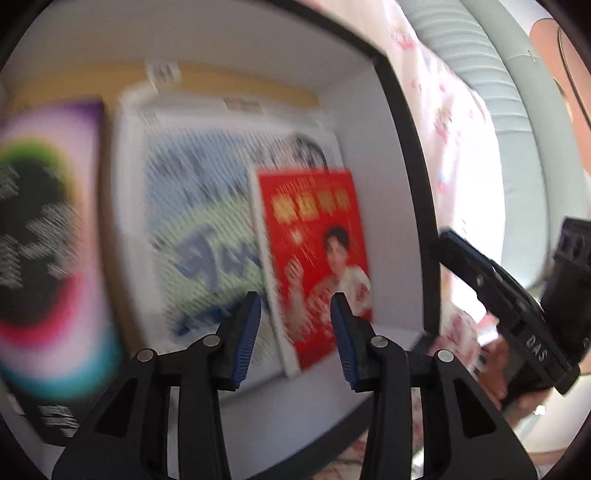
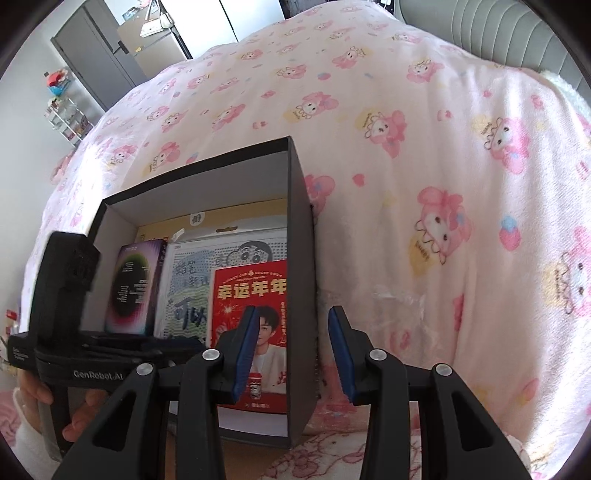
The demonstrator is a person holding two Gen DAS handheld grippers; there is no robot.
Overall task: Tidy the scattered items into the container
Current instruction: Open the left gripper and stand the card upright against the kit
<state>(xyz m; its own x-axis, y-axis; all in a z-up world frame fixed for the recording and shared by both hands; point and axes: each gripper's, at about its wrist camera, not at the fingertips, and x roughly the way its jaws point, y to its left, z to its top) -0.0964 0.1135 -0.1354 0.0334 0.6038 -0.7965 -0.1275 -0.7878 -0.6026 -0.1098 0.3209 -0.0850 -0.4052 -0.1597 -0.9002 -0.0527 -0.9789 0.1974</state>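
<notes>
A black box with a white inside (image 2: 299, 229) sits on a pink bed. In it lie a red card pack with a man's portrait (image 2: 255, 288), a white-blue cartoon package (image 2: 188, 280) and a dark purple pack (image 2: 133, 284). The left wrist view is blurred and shows the red pack (image 1: 317, 251), the cartoon package (image 1: 192, 229) and the purple pack (image 1: 44, 236) inside the box (image 1: 406, 155). My left gripper (image 1: 295, 332) is open and empty above the box; it also shows in the right wrist view (image 2: 62, 317). My right gripper (image 2: 291, 347) is open and empty over the box's right wall; its body shows in the left wrist view (image 1: 517, 306).
The pink cartoon-print blanket (image 2: 424, 155) covers the bed around the box. A clear plastic wrapper (image 2: 395, 295) lies on the blanket right of the box. A grey padded headboard (image 2: 498, 29) is at the back right. A shelf rack (image 2: 66, 114) and door stand far left.
</notes>
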